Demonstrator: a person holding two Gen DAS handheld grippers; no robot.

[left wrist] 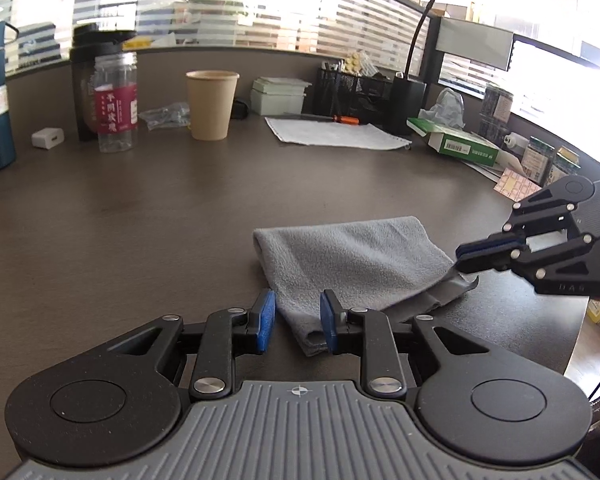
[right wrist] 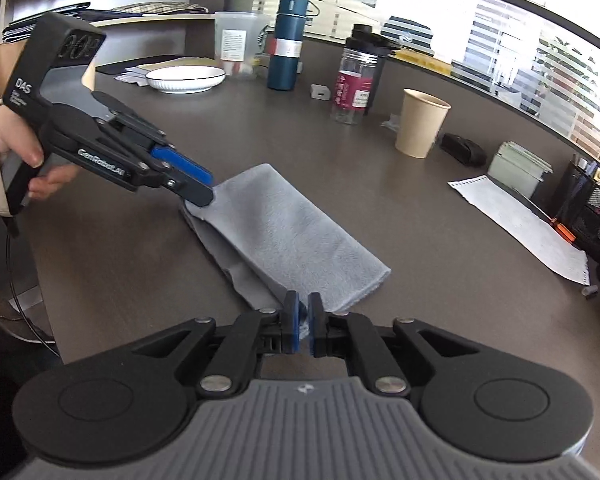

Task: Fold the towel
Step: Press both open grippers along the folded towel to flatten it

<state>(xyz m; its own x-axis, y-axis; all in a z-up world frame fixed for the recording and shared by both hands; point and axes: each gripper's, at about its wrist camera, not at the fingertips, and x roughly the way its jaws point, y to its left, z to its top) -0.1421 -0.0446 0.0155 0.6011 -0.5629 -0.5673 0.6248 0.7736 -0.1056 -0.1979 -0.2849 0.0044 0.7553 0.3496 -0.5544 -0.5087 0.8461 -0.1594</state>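
Jaws first: left gripper [left wrist: 297, 319] has its blue pads spread, straddling the near corner of the grey towel [left wrist: 352, 258] without squeezing it, while the right gripper [right wrist: 303, 322] is pressed together on the opposite end of the towel, with a sliver of cloth visible between its pads. From the left wrist view you can see the right one's fingers clamped tight right at the towel's edge, which is lifted a bit off the desk [left wrist: 140, 220].

As for the towel, it's sitting on the dark desk near the front edge, between the two grippers, and it's already doubled over. One long side is a soft rounded crease, and along the other long side a lower layer pokes out from under the top one, so the edges aren't lined up perfectly. It reads as a long narrow strip right now.

My guess on progress: at least one fold is in. Whether it's meant to be halved again into a shorter packet or this is the end state, I honestly can't say from this. The left jaws being open could mean either letting go or about to grab.

Plenty of clutter further back (paper cup [left wrist: 212, 104], bottles, a tissue box), all well clear of the towel.
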